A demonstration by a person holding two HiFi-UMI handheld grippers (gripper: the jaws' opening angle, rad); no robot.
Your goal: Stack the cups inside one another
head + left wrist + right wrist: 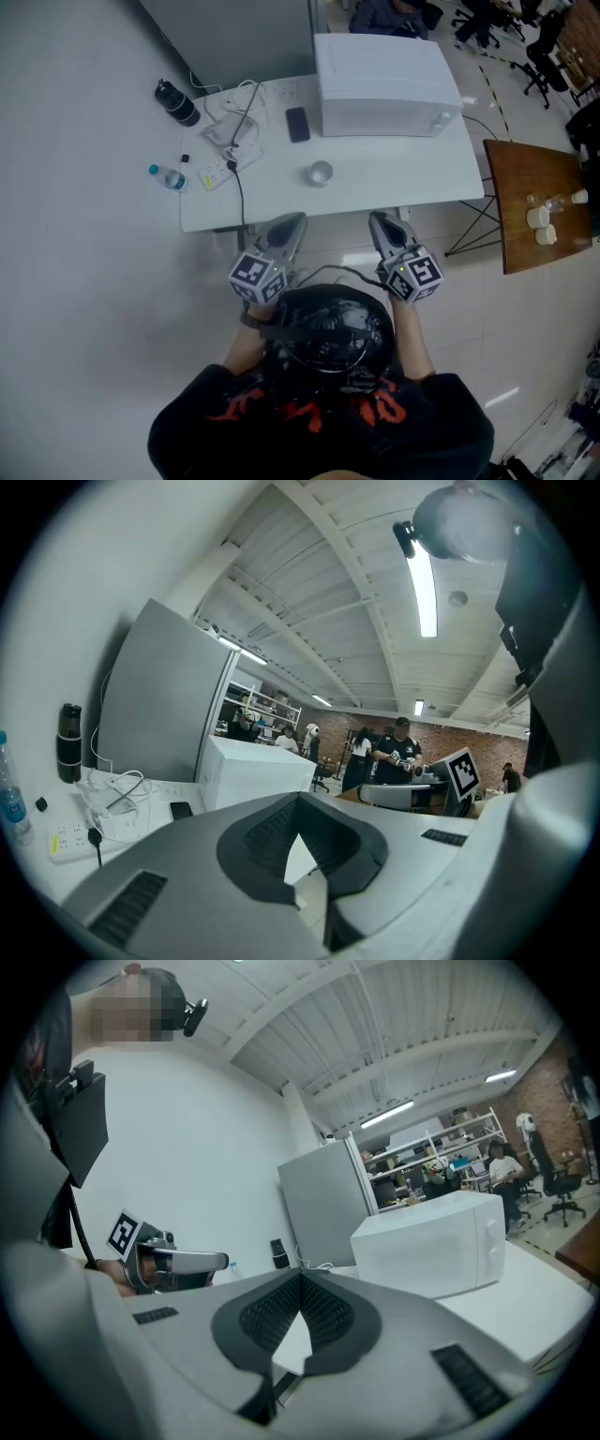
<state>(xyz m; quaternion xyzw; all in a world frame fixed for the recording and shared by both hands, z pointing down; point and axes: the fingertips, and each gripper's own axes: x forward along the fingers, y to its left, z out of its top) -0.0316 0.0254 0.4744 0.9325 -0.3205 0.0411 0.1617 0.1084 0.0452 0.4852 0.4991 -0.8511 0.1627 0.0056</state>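
Observation:
A small grey metal cup (pixel 320 173) stands alone in the middle of the white table (pixel 412 178), in front of the microwave. Both grippers hover side by side at the table's front edge, short of the cup. My left gripper (pixel 289 225) has its jaws together with nothing between them, and its own view shows the tips (pixel 300 797) meeting. My right gripper (pixel 378 223) is likewise shut and empty (pixel 301 1277). The cup is hidden behind the jaws in both gripper views. The left gripper (pixel 178 1265) shows beside the right one in the right gripper view.
A white microwave (pixel 384 84) fills the table's back right. A black phone (pixel 297 124), a power strip with cables (pixel 217 172), a water bottle (pixel 169 177) and a black flask (pixel 177 103) lie at the left. A brown side table (pixel 534 202) at right holds small pale cups (pixel 537 217).

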